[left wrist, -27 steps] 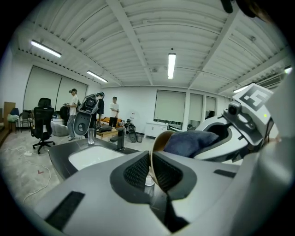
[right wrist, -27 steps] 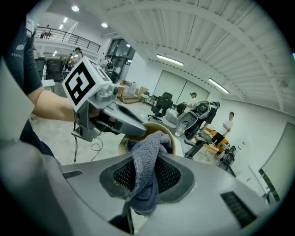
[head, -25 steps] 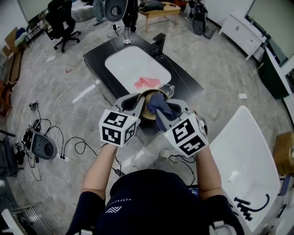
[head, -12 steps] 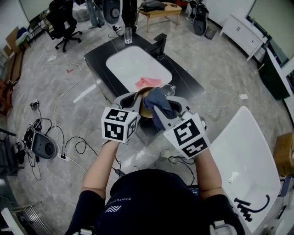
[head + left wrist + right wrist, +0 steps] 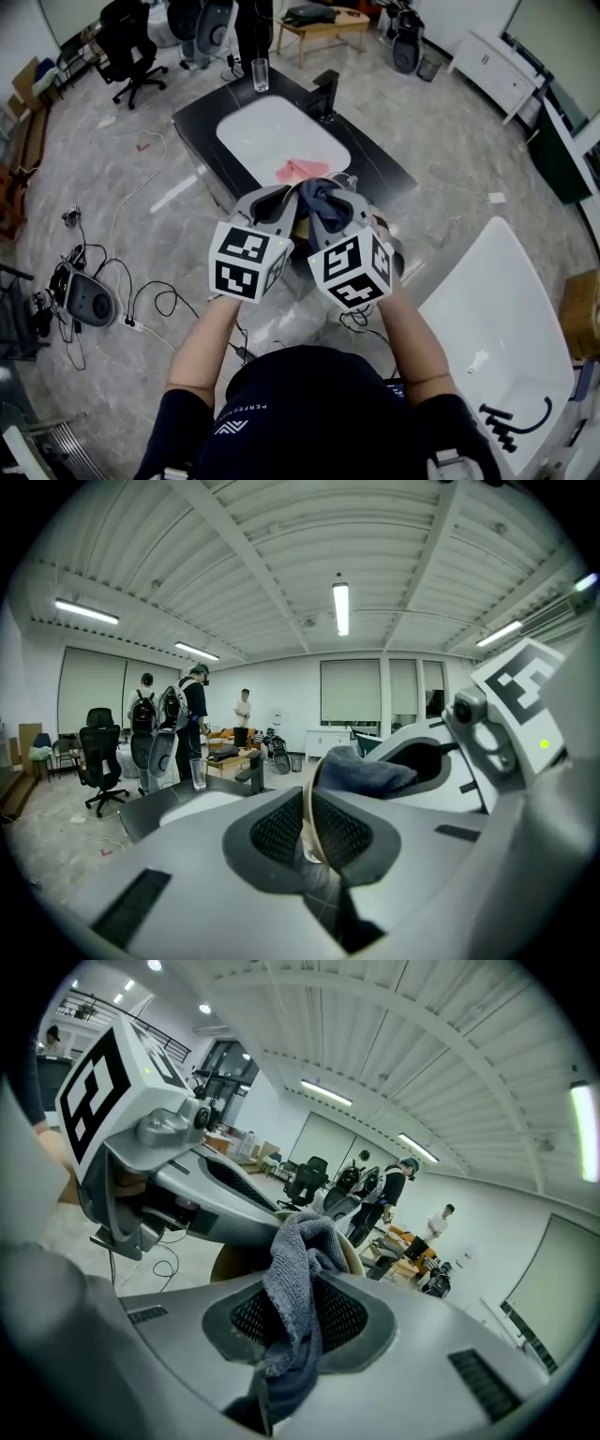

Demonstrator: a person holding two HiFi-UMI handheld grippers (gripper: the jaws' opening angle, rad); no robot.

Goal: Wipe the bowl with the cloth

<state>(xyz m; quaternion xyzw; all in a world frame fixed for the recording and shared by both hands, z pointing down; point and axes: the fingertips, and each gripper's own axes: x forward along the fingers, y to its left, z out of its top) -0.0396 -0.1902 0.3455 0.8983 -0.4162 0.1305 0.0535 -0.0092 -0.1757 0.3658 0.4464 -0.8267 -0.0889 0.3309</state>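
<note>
A tan bowl (image 5: 301,225) is held up in front of me, above the near edge of the black table. My left gripper (image 5: 287,202) is shut on its thin rim (image 5: 308,808); its jaws have just been opening slightly, with the rim still between the pads. My right gripper (image 5: 327,210) is shut on a blue-grey cloth (image 5: 321,197), whose bunched end lies against the bowl. In the right gripper view the cloth (image 5: 295,1279) hangs from the jaws in front of the bowl (image 5: 234,1262). The left gripper view shows the cloth (image 5: 362,772) over the rim.
The black table (image 5: 202,127) carries a white oval basin (image 5: 277,131), a pink rag (image 5: 298,170), a tall glass (image 5: 260,73) and a black faucet (image 5: 325,94). A white table (image 5: 497,328) stands at right. Cables (image 5: 141,300) lie on the floor at left. People stand at the far end.
My right gripper has swung left, close beside the left one, carrying the cloth across the bowl. The bowl is now mostly hidden between the two grippers.
</note>
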